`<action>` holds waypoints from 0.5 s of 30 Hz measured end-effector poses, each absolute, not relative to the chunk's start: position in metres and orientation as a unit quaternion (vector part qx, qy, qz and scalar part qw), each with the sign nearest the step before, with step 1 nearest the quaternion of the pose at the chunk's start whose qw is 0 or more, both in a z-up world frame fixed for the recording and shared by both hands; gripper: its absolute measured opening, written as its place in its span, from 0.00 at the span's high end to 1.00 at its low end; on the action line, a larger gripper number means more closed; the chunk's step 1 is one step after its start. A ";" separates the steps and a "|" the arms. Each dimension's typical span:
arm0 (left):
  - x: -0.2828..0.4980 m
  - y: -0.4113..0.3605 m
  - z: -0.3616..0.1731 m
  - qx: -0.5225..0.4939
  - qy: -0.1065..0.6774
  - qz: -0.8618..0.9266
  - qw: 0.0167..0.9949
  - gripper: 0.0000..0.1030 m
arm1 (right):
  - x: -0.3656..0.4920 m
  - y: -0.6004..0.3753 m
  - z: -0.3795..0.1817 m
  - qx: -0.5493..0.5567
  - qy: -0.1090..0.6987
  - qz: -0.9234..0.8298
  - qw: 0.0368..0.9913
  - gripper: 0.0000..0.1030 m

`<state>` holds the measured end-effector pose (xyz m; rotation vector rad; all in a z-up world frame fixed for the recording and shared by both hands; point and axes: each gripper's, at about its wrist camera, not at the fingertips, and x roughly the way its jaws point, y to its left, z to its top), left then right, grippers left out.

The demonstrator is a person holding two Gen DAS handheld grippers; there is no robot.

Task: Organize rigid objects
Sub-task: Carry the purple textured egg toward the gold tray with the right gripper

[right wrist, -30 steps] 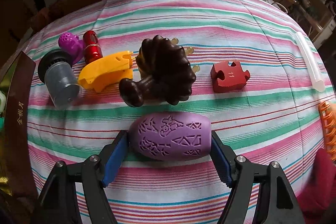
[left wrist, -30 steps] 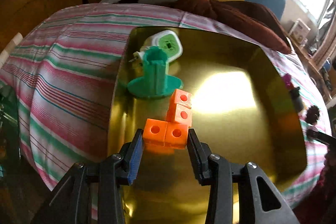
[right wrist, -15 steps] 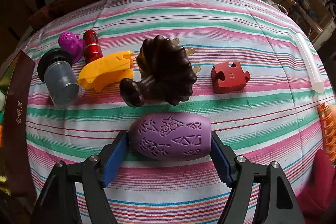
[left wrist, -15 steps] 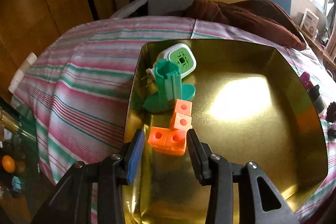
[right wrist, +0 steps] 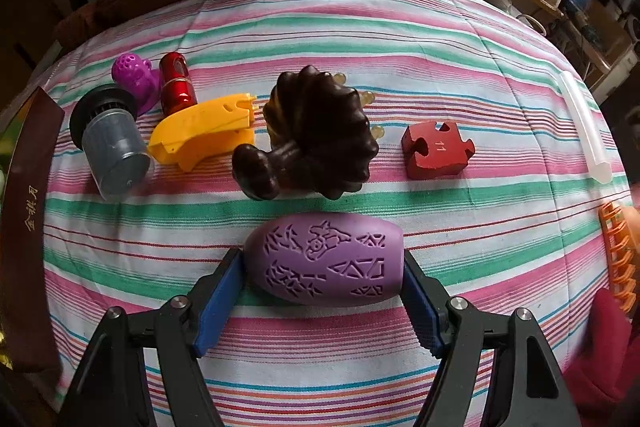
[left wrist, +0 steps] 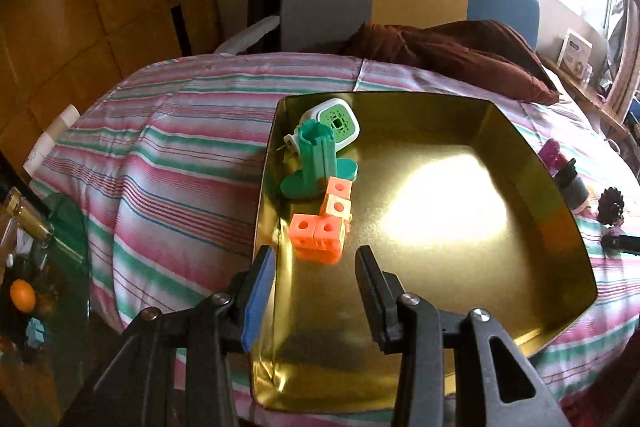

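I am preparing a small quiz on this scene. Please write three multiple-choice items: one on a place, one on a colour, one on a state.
1. Where does the orange block cluster lie?
A. in the gold tray
B. on the striped bedspread
C. on a chair

2. What colour is the jigsaw piece?
A. yellow
B. red
C. green

3. What is the right gripper doing?
A. hanging open over nothing
B. gripping the yellow part
C. clamping the purple egg-shaped object

Answers: 1 A, it rests on the tray floor. 2 B, its surface is red. 3 C, both pads press its ends.
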<state>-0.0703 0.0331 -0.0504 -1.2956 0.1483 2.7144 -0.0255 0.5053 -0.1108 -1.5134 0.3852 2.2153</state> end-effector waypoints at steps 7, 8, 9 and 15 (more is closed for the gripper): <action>-0.059 0.030 -0.040 -0.421 0.041 0.903 0.073 0.60 | -0.022 0.495 -0.108 -0.548 0.133 0.803 0.192 0.27; -0.057 0.029 -0.039 -0.420 0.040 0.904 0.073 0.60 | -0.021 0.493 -0.105 -0.549 0.131 0.805 0.186 0.27; -0.056 0.028 -0.038 -0.417 0.040 0.905 0.073 0.60 | -0.021 0.491 -0.104 -0.549 0.129 0.806 0.179 0.27; -0.052 0.021 -0.035 -0.413 0.035 0.908 0.068 0.60 | -0.023 0.472 -0.103 -0.552 0.106 0.816 0.136 0.27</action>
